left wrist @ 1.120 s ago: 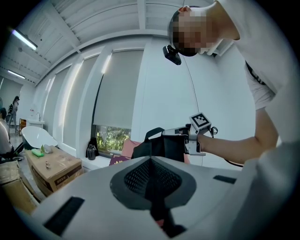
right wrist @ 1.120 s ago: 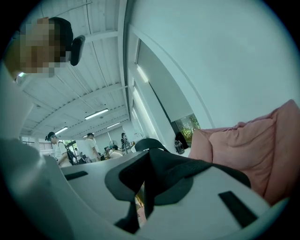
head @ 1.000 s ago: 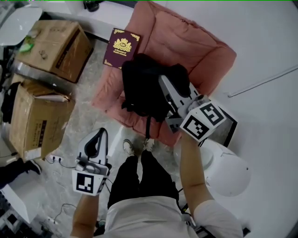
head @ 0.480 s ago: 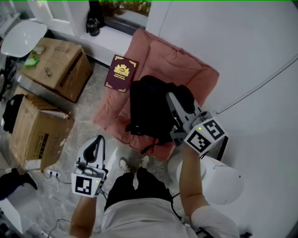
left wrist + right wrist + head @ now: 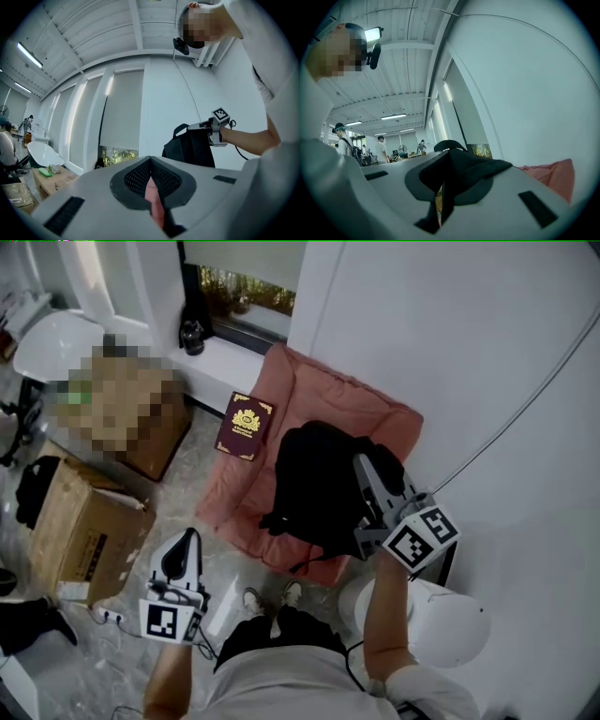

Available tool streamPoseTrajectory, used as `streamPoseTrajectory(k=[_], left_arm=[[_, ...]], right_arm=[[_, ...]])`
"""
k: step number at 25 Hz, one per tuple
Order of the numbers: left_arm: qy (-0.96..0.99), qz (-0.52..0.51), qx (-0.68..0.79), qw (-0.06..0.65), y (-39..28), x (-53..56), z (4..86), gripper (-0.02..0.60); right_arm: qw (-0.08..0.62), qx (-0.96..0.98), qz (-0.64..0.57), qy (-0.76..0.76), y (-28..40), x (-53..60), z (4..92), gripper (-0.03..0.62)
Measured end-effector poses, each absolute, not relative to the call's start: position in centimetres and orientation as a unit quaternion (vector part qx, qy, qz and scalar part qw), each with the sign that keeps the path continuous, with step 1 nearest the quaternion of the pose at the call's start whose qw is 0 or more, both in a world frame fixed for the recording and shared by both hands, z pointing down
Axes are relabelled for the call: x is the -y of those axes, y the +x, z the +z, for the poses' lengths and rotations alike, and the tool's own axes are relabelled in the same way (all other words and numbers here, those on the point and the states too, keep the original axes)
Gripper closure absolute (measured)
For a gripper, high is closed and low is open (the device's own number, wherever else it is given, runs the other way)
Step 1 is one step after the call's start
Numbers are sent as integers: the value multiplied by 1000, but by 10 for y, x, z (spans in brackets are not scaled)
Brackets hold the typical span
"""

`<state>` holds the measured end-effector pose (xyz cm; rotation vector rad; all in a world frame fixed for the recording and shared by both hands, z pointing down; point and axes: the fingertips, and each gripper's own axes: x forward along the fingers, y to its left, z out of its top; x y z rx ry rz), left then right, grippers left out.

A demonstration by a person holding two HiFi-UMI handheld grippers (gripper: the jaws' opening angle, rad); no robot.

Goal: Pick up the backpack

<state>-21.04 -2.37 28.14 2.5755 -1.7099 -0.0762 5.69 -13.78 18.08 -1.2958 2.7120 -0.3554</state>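
The black backpack (image 5: 319,488) hangs in the air over a pink armchair (image 5: 352,404), held by its top. My right gripper (image 5: 362,467) is shut on it; in the right gripper view black fabric (image 5: 464,171) fills the jaws and the carry loop (image 5: 447,144) sticks up behind. My left gripper (image 5: 186,542) hovers lower left over the floor, shut, with nothing held. The left gripper view shows its closed jaws (image 5: 151,177), with the hanging backpack (image 5: 190,146) and the right gripper (image 5: 207,126) beyond.
A maroon book with gold print (image 5: 246,426) leans at the armchair's left side. Cardboard boxes (image 5: 84,531) stand on the left, a white round stool (image 5: 455,610) at lower right. A white wall (image 5: 487,381) runs close on the right. The person's shoes (image 5: 272,599) are below.
Both grippers have risen. The backpack has come up off the armchair seat with the right gripper and now hangs free above it.
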Motion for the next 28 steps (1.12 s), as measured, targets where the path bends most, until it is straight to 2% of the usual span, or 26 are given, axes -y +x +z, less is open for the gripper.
streamPoseTrajectory(k=[4, 9, 18, 28], left_arm=[[811, -56, 581, 37, -233, 12, 259, 564], [806, -52, 590, 14, -247, 4, 241, 565], [802, -55, 595, -1, -247, -5, 234, 565], [796, -66, 601, -18, -254, -3, 222, 565]], right_arm=[[60, -891, -112, -437, 69, 128, 160, 559], [59, -886, -97, -450, 84, 113, 139, 559], [77, -864, -77, -492, 130, 77, 111, 559], [64, -841, -55, -535, 165, 49, 96, 559]])
